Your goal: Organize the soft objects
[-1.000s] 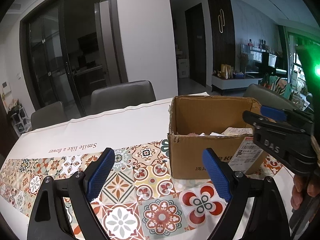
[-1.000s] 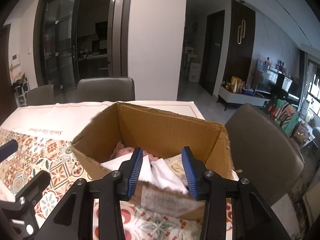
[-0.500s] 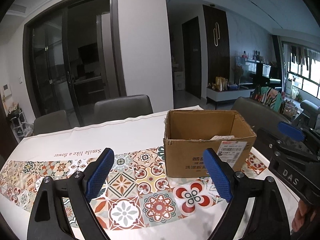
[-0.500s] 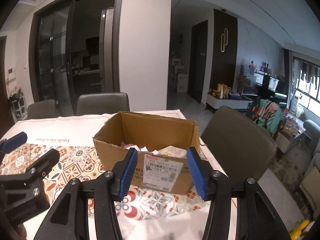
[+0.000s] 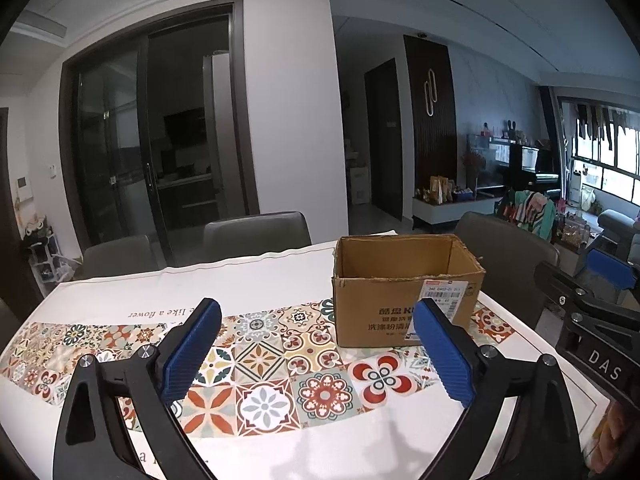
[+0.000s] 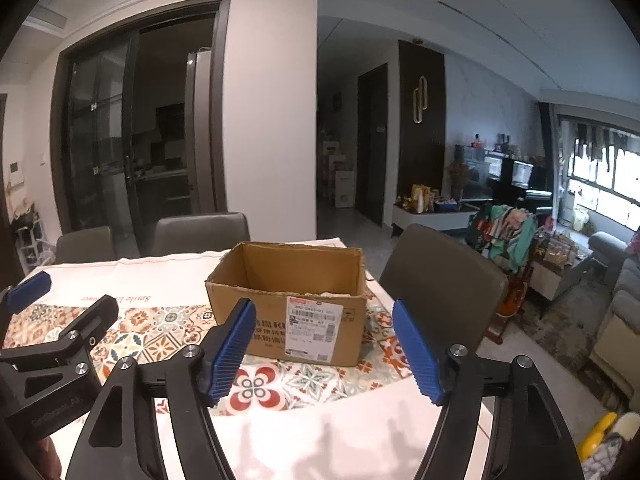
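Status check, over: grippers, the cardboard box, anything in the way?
Left gripper and right gripper empty, jaws opening. Cardboard box upright on the tablecloth, top open, contents barely visible. Nothing between grippers and box.

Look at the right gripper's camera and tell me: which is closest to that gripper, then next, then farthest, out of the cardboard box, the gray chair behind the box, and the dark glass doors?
1. The cardboard box, straight ahead on the tablecloth, just beyond the opening, empty right gripper.
2. The gray chair, behind the box on the table's far side, a little left.
3. The dark glass doors, far back on the left.
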A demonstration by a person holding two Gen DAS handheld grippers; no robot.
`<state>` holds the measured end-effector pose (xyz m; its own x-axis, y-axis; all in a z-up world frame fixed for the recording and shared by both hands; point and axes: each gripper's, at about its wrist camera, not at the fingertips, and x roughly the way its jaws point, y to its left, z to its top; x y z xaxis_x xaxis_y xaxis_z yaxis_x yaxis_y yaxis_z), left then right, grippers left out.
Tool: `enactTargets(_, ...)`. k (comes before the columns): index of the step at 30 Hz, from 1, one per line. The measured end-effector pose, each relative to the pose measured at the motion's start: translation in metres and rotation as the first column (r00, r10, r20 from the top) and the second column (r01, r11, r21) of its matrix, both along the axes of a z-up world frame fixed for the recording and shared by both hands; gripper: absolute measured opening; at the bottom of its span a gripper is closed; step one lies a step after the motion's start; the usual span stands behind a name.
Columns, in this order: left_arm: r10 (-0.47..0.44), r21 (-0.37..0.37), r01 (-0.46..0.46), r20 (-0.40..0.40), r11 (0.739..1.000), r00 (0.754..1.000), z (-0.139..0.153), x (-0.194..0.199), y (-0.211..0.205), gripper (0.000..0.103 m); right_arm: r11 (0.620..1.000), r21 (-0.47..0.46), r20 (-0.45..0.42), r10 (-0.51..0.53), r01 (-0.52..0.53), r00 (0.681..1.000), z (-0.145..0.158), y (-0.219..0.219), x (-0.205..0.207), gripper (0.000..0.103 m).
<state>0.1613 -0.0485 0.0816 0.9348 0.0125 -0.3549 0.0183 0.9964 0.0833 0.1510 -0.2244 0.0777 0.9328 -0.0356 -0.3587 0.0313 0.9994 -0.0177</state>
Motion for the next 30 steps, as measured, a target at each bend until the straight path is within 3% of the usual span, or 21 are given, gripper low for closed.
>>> enactTargets(12,0.007,0.032,-0.009,0.065,0.999,0.998,0.006,-0.060,0.002,0.103,0.998,0.048,-0.005,-0.037,0.037,0.999,-0.004,0.000,-0.057,0.080)
enactTargets(24,-0.002,-0.005,0.002,0.040,1.000,0.999,0.000,-0.094,0.013,0.103,0.996,0.050,0.022,-0.072,0.071,0.997,-0.007,0.007,-0.102,0.083)
enactTargets(30,-0.013,0.013,0.012,0.049,1.000,0.999,-0.001,-0.103,0.012,0.103,0.995,0.069,0.025,-0.079,0.077,0.997,-0.009,0.007,-0.117,0.083)
